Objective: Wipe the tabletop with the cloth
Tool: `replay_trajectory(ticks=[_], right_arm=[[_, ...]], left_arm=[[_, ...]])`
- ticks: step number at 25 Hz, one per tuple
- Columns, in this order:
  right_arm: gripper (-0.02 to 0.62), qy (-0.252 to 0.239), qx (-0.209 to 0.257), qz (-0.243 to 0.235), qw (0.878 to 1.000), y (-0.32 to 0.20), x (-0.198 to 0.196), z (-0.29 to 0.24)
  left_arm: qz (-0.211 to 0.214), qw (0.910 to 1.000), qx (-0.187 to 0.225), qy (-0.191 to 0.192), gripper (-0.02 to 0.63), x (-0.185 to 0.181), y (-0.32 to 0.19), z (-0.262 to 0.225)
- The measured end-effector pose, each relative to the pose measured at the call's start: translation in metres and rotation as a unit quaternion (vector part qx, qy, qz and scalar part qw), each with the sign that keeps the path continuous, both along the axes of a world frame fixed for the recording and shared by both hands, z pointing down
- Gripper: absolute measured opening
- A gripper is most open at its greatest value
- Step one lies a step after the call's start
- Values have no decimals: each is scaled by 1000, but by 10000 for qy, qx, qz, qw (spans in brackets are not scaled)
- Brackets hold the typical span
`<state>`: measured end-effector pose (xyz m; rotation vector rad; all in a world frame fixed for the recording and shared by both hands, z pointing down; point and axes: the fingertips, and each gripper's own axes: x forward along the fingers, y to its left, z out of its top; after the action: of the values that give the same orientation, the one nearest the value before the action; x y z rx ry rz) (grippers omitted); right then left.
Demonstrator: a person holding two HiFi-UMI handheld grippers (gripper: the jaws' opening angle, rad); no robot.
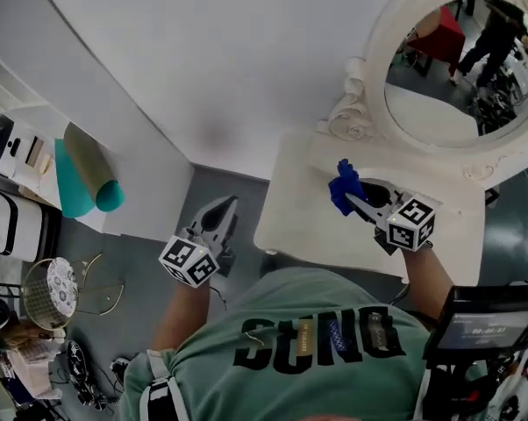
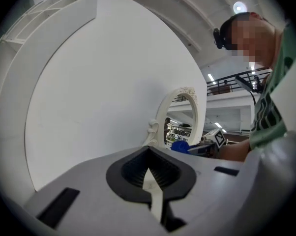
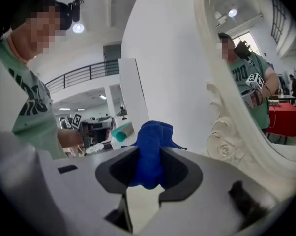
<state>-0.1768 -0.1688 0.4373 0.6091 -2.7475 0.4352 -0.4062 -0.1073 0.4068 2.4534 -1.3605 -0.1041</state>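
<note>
White wall (image 1: 229, 60) fills the far side of the scene, and against it stands a small cream tabletop (image 1: 308, 226) with an ornate oval mirror (image 1: 378, 68) rising at its far right. Grey floor (image 1: 159, 253) shows to the left of the tabletop and at its near edge.

My right tongs (image 1: 356, 202) reach out over the tabletop, pointing toward its far side just short of the carved base of the mirror. They are clamped on the blue cloth (image 1: 344, 187). In the right gripper view the cloth (image 3: 152, 146) is pinched between the two dark pads, with a bunched end sticking out beyond the tips and a fold hanging below them. The cloth sits above the far middle of the tabletop, but I cannot tell whether it touches the surface.

My left tongs (image 1: 227, 204) are off the table, held over the floor just left of the tabletop's left edge and well apart from the cloth. Their tips are together and they carry nothing; the left gripper view shows the pads meeting at the front (image 2: 148, 150), with the mirror and the blue cloth (image 2: 180, 145) beyond them to the right.

Far to the left, a teal roll (image 1: 75, 182) lies on a white shelf, and a wire basket (image 1: 49, 292) stands nearer on the floor.
</note>
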Motion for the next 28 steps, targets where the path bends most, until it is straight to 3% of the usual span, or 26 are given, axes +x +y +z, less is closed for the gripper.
replay_trajectory(ticks=[3, 6, 8, 11, 14, 16, 21, 28], right_arm=[[127, 1001, 24, -213, 9947, -48, -56, 46], [127, 2066, 184, -507, 9769, -102, -117, 102], [127, 2930, 417, -699, 9526, -139, -148, 141], [127, 4112, 639, -766, 9060, -197, -175, 200], [126, 4929, 454, -713, 8660, -236, -182, 251], [126, 5251, 272, -612, 8484, -252, -183, 273], [126, 5545, -341, -289, 8310, -271, -171, 301], [120, 5475, -669, -108, 8341, -270, -165, 316]], left_arm=[[136, 9995, -275, -39, -2, -42, -30, 22], [205, 9983, -531, -101, -2, -86, -47, 44], [169, 9977, -626, -187, -2, -113, -49, 56], [5, 9968, -769, -208, -2, -153, -47, 72], [-173, 9949, -961, -243, -2, -185, -39, 91], [-297, 9934, -1087, -228, -2, -202, -32, 101], [-504, 9909, -1249, -64, -2, -224, -22, 114], [-448, 9907, -1285, -63, -2, -226, -10, 115]])
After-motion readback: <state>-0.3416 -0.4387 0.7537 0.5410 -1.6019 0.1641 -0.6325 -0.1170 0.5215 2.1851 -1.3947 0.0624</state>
